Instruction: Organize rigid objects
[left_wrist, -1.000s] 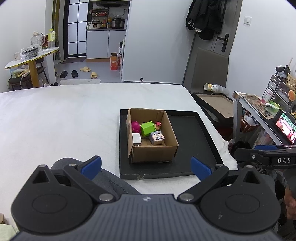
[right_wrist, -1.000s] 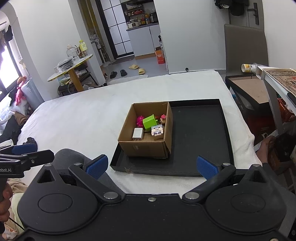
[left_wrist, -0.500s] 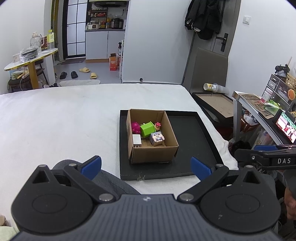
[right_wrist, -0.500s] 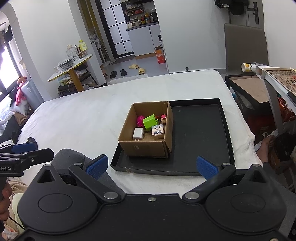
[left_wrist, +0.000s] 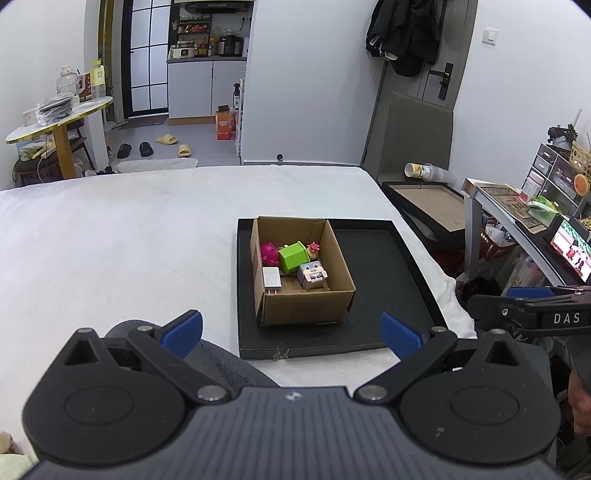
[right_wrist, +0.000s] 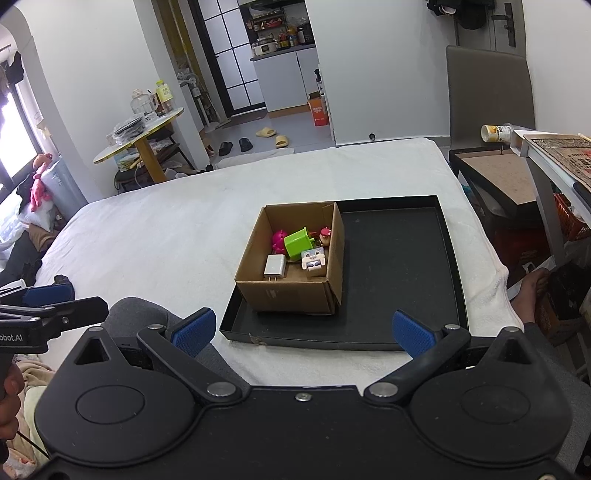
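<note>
A cardboard box (left_wrist: 306, 304) (right_wrist: 284, 293) stands in the left part of a black tray (left_wrist: 373, 266) (right_wrist: 399, 254) on the white bed. Inside the box lie a green cube (left_wrist: 292, 257) (right_wrist: 299, 242), a pink toy (left_wrist: 269, 253) (right_wrist: 279, 240), a white charger (left_wrist: 272, 279) (right_wrist: 275, 266), a grey rabbit block (left_wrist: 312, 274) (right_wrist: 314, 261) and a small red-capped figure (left_wrist: 313, 249) (right_wrist: 325, 235). My left gripper (left_wrist: 291, 330) hangs open, well short of the tray's near edge, holding nothing. My right gripper (right_wrist: 302, 328) is open too, near the tray's front rim, with nothing between its fingers.
The white bed (left_wrist: 110, 240) spreads wide to the left. A dark side table (left_wrist: 428, 203) with a tipped cup (left_wrist: 419, 170) and a cluttered shelf (left_wrist: 535, 218) stand on the right. A grey-clad knee (right_wrist: 136, 317) lies under the grippers. A round table (right_wrist: 140, 129) stands behind.
</note>
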